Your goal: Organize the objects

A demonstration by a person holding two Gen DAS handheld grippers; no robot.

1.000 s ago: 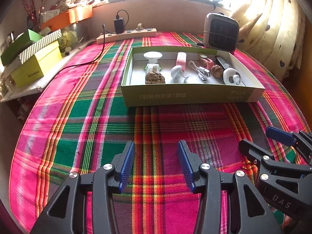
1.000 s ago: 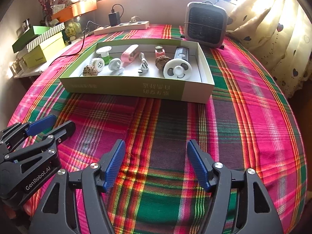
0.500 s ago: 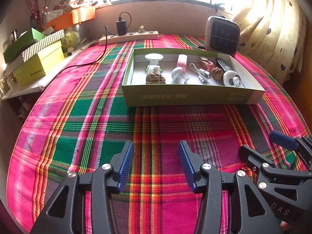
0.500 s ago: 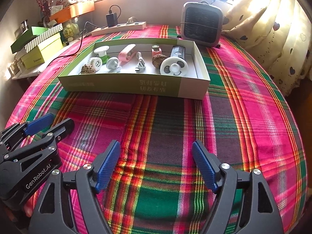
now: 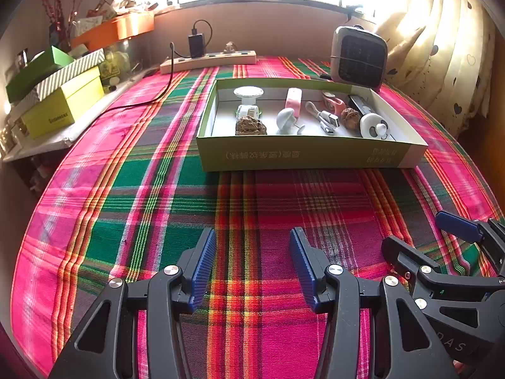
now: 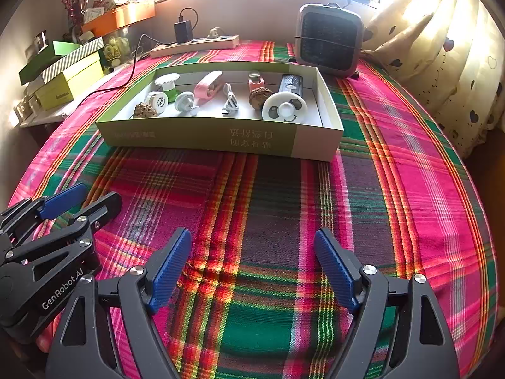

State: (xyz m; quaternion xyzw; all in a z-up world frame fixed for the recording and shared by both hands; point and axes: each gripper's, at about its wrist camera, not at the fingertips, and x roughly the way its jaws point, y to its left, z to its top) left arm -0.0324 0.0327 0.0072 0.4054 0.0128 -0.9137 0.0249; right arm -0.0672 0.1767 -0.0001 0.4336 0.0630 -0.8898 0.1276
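Observation:
A shallow green cardboard box (image 5: 303,158) (image 6: 202,137) stands on the plaid cloth ahead of both grippers. It holds several small items: a brown lump (image 5: 251,125) (image 6: 144,110), a white round fan (image 6: 284,107) (image 5: 374,125), a pink case (image 6: 209,86) (image 5: 293,98), a white cable (image 6: 229,102), a walnut (image 6: 259,97) (image 5: 351,117). My left gripper (image 5: 252,246) is open and empty above the cloth, well short of the box. My right gripper (image 6: 253,252) is open wide and empty, beside it on the right.
A small grey heater (image 6: 329,44) (image 5: 358,57) stands behind the box at the right. A power strip (image 5: 208,60) with a charger lies at the back. Stacked green and yellow boxes (image 5: 60,94) sit on the left ledge. Curtains (image 6: 448,47) hang at the right.
Both grippers have drawn back slightly from the box. The right gripper's jaws have opened wider. Nothing in the box has moved.

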